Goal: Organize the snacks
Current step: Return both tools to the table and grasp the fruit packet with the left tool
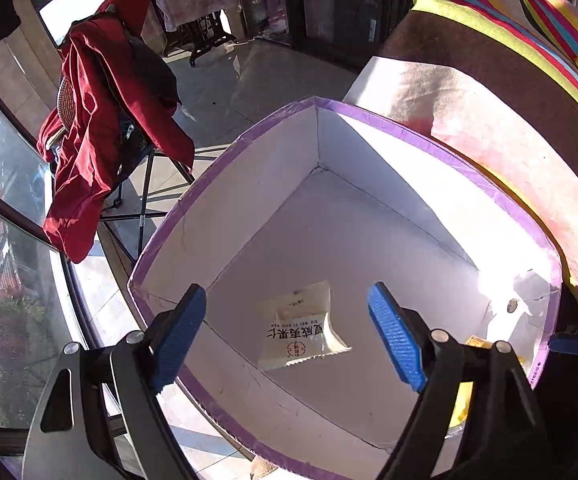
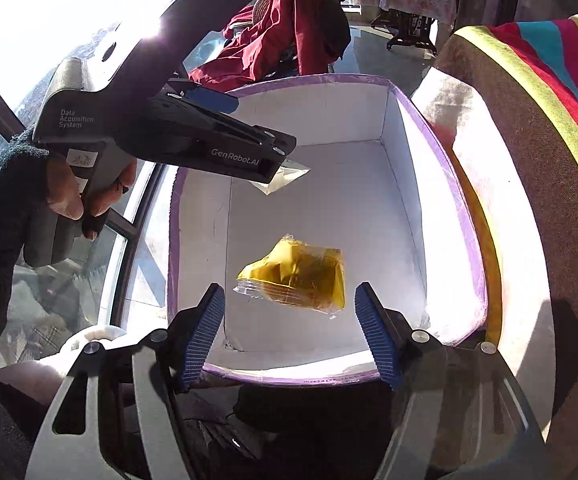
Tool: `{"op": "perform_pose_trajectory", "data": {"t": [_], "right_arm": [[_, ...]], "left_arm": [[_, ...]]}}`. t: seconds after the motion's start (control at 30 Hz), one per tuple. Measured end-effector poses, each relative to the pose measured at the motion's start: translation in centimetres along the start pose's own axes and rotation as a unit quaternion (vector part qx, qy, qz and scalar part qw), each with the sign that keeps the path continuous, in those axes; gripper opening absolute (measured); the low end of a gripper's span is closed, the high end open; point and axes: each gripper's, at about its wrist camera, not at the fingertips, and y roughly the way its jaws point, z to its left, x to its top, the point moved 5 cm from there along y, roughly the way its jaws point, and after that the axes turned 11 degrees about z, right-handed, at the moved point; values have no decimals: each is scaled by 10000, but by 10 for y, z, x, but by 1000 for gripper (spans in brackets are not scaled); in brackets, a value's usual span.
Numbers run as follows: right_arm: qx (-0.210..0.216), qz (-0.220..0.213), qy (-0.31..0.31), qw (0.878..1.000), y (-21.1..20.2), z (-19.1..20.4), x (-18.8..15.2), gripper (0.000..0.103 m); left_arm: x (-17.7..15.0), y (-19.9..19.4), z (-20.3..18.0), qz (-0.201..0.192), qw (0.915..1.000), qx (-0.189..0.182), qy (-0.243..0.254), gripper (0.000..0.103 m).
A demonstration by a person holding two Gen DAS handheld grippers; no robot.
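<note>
White card forms the inside of the purple-rimmed box, and every place below is given against that box. Both grippers are held above its open top, pointing down into it. The left gripper is seen with its jaws spread wide and nothing between the blue pads; a pale snack packet with dark printed lettering is seen below them, over the box floor near the wall on the window side. Whether it has settled or is mid-fall cannot be told. The right gripper is likewise wide and empty, and a yellow snack packet in clear wrap is seen beneath it, over the box floor towards the near wall. In the right wrist view the pale packet is partly hidden behind the left gripper's body, which is held by a hand in a dark sleeve.

The step in hand is judged to be the release of two snacks into the box. Next, both grippers would need to be lifted clear of the rim and carried to whatever snacks remain outside the box; none is visible here.
</note>
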Motion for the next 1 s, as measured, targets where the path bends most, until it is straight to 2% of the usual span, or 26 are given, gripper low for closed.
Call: {"op": "perform_pose_trajectory", "data": {"t": [0.07,0.1,0.2,0.33,0.43,0.53,0.67,0.73,0.83,0.9,0.97,1.0], "right_arm": [[-13,-280,168,9995,-21,-11,-1,75],[-6,-467,308,9984,-35,-23,-3,76],[-52,-1169,826,9897,-85,-55,-23,84],[-474,-1913,1522,9685,-150,-97,-74,86],[-1005,-2275,2180,9438,-188,-130,-122,87],[-1290,-2480,2880,9159,-212,-166,-171,87],[-1646,-2476,3699,8802,-225,-211,-234,87],[-1769,-2407,4034,8649,-228,-228,-262,87],[-1785,-2409,4493,8416,-232,-250,-297,87],[-1746,-2478,4667,8308,-233,-259,-314,87],[-1753,-2499,4776,8239,-232,-265,-327,87],[-1752,-2491,4841,8203,-232,-267,-333,87]], "left_arm": [[6,-16,4,-268,9996,14,-100,88],[13,-26,0,-449,9989,-26,-140,92],[33,-65,-20,-1174,9926,-278,-129,99],[64,-109,-95,-1772,9788,-853,566,101],[74,-126,-164,-1673,9683,-1349,1270,101],[78,-134,-234,-1414,9568,-1733,1856,101],[81,-141,-318,-1415,9355,-1910,2615,101],[87,-142,-358,-1511,9145,-2015,3168,101],[105,-143,-408,-1590,8695,-2131,4164,101],[116,-143,-436,-1773,8277,-2038,4918,101],[126,-143,-458,-2018,7722,-1979,5690,101],[132,-141,-467,-2065,7525,-1926,5949,101]]}}
